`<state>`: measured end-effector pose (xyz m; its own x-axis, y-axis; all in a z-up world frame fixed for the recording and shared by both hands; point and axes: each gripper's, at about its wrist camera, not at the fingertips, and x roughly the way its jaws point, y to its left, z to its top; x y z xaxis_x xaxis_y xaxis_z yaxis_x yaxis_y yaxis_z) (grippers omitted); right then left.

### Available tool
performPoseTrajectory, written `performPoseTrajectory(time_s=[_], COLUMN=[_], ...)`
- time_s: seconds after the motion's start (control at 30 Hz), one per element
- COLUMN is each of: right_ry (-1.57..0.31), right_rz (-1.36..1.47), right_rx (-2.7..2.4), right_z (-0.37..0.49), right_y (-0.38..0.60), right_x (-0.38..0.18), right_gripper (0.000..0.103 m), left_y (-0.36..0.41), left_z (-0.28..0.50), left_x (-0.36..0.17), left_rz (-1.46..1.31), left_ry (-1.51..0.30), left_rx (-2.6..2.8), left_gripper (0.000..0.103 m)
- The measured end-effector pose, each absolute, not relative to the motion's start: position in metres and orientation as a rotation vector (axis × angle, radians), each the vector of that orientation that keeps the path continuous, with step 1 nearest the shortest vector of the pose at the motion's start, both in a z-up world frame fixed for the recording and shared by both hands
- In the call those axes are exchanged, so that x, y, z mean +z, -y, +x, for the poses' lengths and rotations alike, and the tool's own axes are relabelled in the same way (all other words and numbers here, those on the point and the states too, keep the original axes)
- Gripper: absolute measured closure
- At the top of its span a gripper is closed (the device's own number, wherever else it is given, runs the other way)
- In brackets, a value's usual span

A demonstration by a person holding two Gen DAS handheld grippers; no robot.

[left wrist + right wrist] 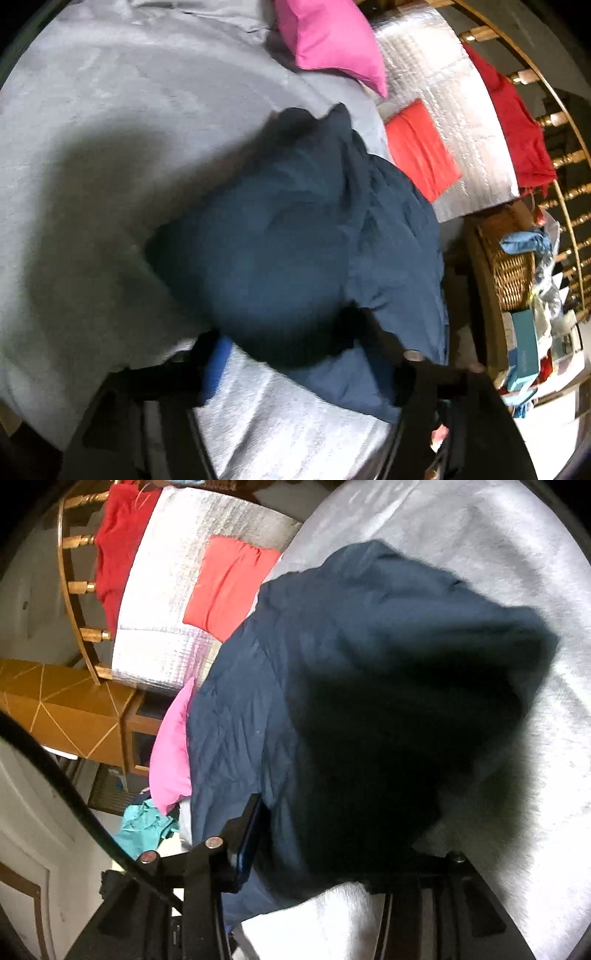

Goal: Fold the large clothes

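Left wrist view: left hand-held gripper (291,354) at the bottom edge, fingers spread; navy garment (295,229) bunches between them, but blur hides whether the pads press it, so grip cannot be told. One blue pad (216,363) shows on the near-left finger. Garment lies crumpled on the grey bed sheet (110,122), its near edge at the fingers.

Right wrist view: right hand-held gripper (317,864) partly closed, the same garment (332,664) filling the gap, fabric against the blue-edged left finger (251,842). Far finger is lost in shadow, so pinch not confirmed.

Containers, near to far:
- Left wrist view, right edge: wicker basket (513,273) beside the bed, a light blue cloth (524,242) draped at its rim, clear plastic wrap next to it. Contents otherwise not readable.
- Teal box (522,350) below the basket, faint lettering on its side, too small to read.

Farther on the bed: folded orange-red garment (421,147) on a silver quilted mat (443,92), pink pillow (328,37) beyond the navy garment, red cloth (517,122) hung on the wooden rail (554,118). Right wrist view also shows a teal cloth (144,827) heaped off the bed's edge.

No legible brands or labels.
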<state>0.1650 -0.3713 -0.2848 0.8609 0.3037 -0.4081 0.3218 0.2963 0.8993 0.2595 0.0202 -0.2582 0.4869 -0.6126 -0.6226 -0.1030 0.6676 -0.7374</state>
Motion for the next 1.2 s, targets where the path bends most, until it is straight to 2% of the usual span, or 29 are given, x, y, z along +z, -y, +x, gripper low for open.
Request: performPoseTrajectory(time_s=[0.07, 0.1, 0.2, 0.23, 0.33, 0.37, 0.43, 0.53, 0.6, 0.67, 0.8, 0.9, 1.0, 1.03, 1.2], right_ry=[-0.541, -0.514, -0.442, -0.442, -0.444, -0.444, -0.425, -0.386, -0.433, -0.508, -0.514, -0.565, -0.626, -0.632, -0.603], right_rz=[1.351, 1.392, 1.479, 1.479, 1.352, 1.352, 1.282, 1.190, 1.147, 1.182, 1.270, 1.222, 1.144, 1.121, 0.869], right_rx=[-0.044, -0.087, -0.111, -0.111, -0.162, -0.162, -0.174, -0.185, -0.222, -0.254, -0.231, -0.222, -0.166, -0.150, -0.056], right_z=[0.156, 0.147, 0.138, 0.138, 0.138, 0.138, 0.139, 0.131, 0.139, 0.145, 0.138, 0.129, 0.117, 0.116, 0.116], right_y=[0.378, 0.386, 0.400, 0.400, 0.398, 0.398, 0.393, 0.388, 0.384, 0.387, 0.392, 0.385, 0.371, 0.367, 0.326], right_x=[-0.286, -0.289, -0.300, -0.300, -0.288, -0.288, -0.274, -0.258, -0.257, -0.270, -0.277, -0.269, -0.255, -0.252, -0.209], right_gripper=[0.034, 0.031, 0.031, 0.035, 0.056, 0.060, 0.064, 0.064, 0.064, 0.063, 0.058, 0.039, 0.038, 0.038, 0.038], left_y=[-0.027, -0.031, -0.042, -0.046, -0.046, -0.042, -0.036, -0.034, -0.033, -0.031, -0.034, -0.040, -0.043, -0.040, -0.005], left_z=[0.259, 0.260, 0.262, 0.261, 0.259, 0.260, 0.258, 0.258, 0.262, 0.265, 0.260, 0.246, 0.236, 0.234, 0.211], left_x=[-0.261, -0.262, -0.261, -0.260, -0.253, -0.251, -0.245, -0.239, -0.246, -0.257, -0.252, -0.236, -0.213, -0.202, -0.166], left_rz=[-0.847, -0.874, -0.932, -0.943, -0.922, -0.899, -0.858, -0.841, -0.831, -0.839, -0.830, -0.768, -0.672, -0.614, -0.342], left_ry=[-1.041, -1.044, -1.013, -0.996, -0.930, -0.928, -0.907, -0.874, -0.924, -0.982, -0.977, -0.921, -0.826, -0.776, -0.593], left_rx=[-0.348, -0.343, -0.308, -0.298, -0.297, -0.304, -0.318, -0.327, -0.302, -0.291, -0.267, -0.218, -0.159, -0.138, -0.169], left_gripper=[0.028, 0.028, 0.028, 0.028, 0.030, 0.030, 0.039, 0.039, 0.038, 0.038, 0.037, 0.036, 0.035, 0.030, 0.024])
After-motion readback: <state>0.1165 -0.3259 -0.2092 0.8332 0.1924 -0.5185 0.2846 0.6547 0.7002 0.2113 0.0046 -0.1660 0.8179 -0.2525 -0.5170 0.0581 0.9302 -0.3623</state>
